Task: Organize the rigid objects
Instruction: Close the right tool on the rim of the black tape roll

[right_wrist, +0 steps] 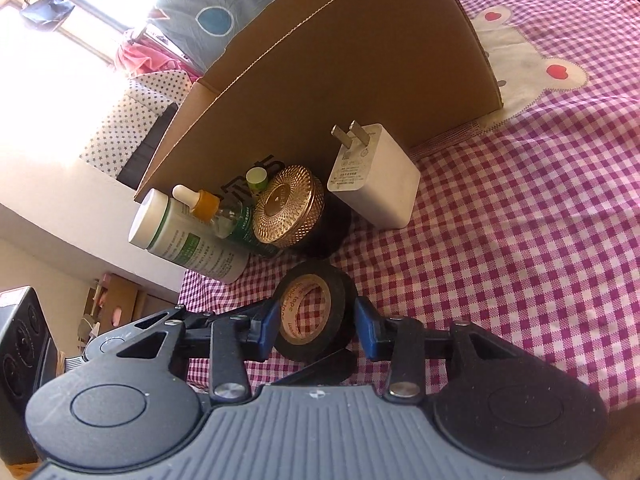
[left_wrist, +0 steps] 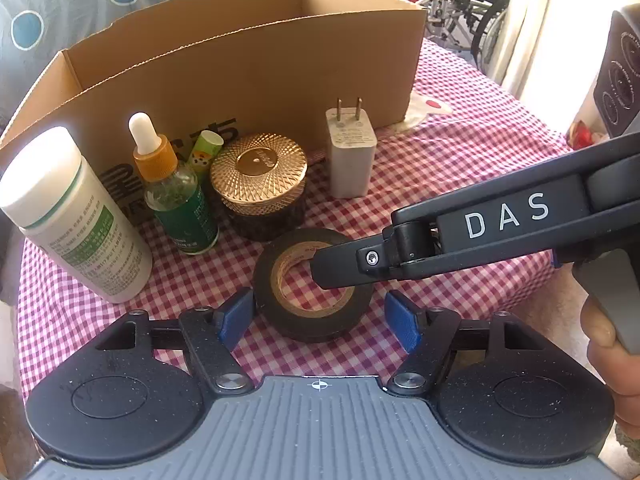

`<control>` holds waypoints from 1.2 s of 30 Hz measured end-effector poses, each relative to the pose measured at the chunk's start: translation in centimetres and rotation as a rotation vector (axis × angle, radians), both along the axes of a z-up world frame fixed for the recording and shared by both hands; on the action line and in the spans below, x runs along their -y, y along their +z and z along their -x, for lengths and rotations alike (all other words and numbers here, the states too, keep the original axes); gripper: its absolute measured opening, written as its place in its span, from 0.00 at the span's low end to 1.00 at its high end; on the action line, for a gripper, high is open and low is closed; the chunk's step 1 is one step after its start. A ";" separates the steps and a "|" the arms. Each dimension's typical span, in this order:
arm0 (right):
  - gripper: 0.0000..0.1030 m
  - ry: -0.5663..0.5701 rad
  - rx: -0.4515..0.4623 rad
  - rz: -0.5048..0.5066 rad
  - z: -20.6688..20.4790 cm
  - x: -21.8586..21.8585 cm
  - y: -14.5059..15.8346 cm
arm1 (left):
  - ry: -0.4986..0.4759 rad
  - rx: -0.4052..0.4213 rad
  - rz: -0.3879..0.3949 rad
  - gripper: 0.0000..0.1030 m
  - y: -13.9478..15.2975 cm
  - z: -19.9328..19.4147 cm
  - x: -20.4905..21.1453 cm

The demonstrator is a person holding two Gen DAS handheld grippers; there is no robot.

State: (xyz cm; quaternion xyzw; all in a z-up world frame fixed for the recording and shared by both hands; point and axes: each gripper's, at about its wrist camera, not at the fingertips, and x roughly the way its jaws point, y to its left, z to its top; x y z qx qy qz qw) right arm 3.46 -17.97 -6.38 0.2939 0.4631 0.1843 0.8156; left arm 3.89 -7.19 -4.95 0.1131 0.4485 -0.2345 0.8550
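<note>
A roll of black tape (left_wrist: 312,284) lies flat on the pink checked cloth (left_wrist: 460,168) of the tabletop, in front of an open cardboard box (left_wrist: 248,76), and both hand-held grippers are at it.

The left hand-held gripper (left_wrist: 320,316) straddles the roll from the near side. Its blue pads (left_wrist: 236,314) stand on either side of the tape — one looks to be at the rim, the other is clearly apart from it — so its jaws are open and grip nothing.

The right hand-held gripper (right_wrist: 316,326) comes at the tape from the side. In the left wrist view one of its black fingers (left_wrist: 340,268) dips into the hole of the roll. In its own view its blue pads (right_wrist: 370,330) flank the wall of the roll; the jaws are partly closed, and whether the pads press on the tape cannot be told. A person's hand (left_wrist: 612,344) shows at the edge, on the gripper's handle.

Just behind the tape, between it and the box, stands a round jar with a gold patterned lid (left_wrist: 260,184). Beside the jar, away from the charger, are a green dropper bottle (left_wrist: 172,188) with a white bulb, a small green tube (left_wrist: 204,152) behind it against the box, and a tall white bottle (left_wrist: 72,216) with a green label. On the jar's other side a white plug-in charger (left_wrist: 352,152) stands upright, prongs up, near the box wall.
</note>
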 end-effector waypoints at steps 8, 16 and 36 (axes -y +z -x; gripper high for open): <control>0.42 -0.002 -0.009 -0.002 1.2 0.5 0.2 | -0.016 0.000 0.002 0.69 0.0 1.9 -0.5; 0.42 -0.004 -0.005 -0.003 1.4 0.5 0.3 | -0.015 -0.003 0.001 0.69 -0.1 2.4 -0.5; 0.25 0.018 0.043 0.119 1.2 -0.7 0.8 | -0.004 0.052 -0.008 0.65 -0.4 1.5 0.1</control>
